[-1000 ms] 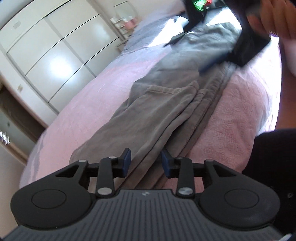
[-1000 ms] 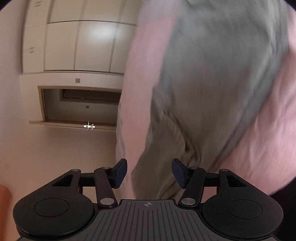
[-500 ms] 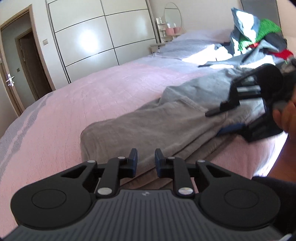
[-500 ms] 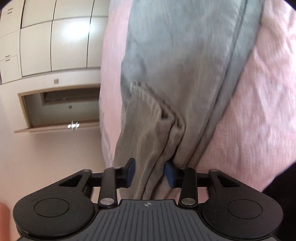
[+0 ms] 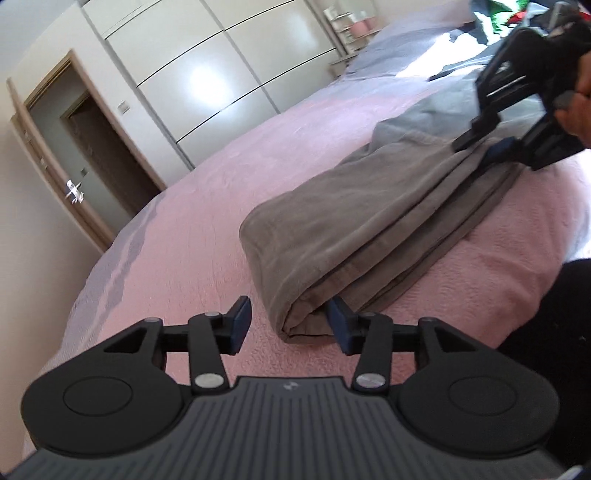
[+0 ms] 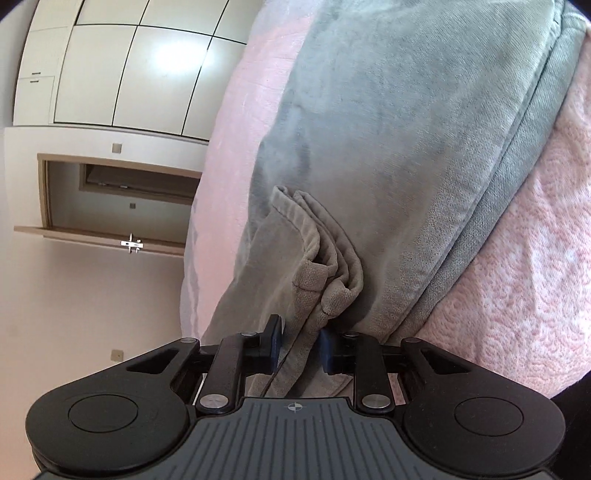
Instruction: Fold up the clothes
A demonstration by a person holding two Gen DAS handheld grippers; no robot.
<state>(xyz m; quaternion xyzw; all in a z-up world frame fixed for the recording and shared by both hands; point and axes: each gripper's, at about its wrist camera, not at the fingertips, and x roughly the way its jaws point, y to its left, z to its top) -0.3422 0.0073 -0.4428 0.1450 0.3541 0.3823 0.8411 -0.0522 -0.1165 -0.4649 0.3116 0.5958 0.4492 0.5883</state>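
Left claw (image 5: 287,325): your jaws are opening and stand apart, with nothing gripped. The folded corner of the grey trousers (image 5: 369,221) lies on the bed between the two blue pads (image 5: 242,323), nearer the right-hand one; whether that pad touches the cloth cannot be told. From this claw the trousers run forward and to the right as a long folded band across the pink bedspread (image 5: 192,229).

Right claw (image 6: 299,347): your jaws are closing, and a bunched fold of the same grey trousers (image 6: 406,147) passes between the blue pads (image 6: 325,349), which press on it from both sides. Just ahead of the claw the gathered hem stands up in several layers; beyond it the cloth spreads out flat. The pink bedspread (image 6: 535,277) shows to the right of the claw and in a strip to the left of the garment.

In the left wrist view the right claw (image 5: 491,146) appears at the far end of the trousers, held by your hand (image 5: 581,96). Farther out, left of both claws, stand white wardrobe doors (image 5: 221,85) and an open doorway (image 5: 96,158). A heap of coloured clothes (image 5: 498,18) lies at the far end of the bed.
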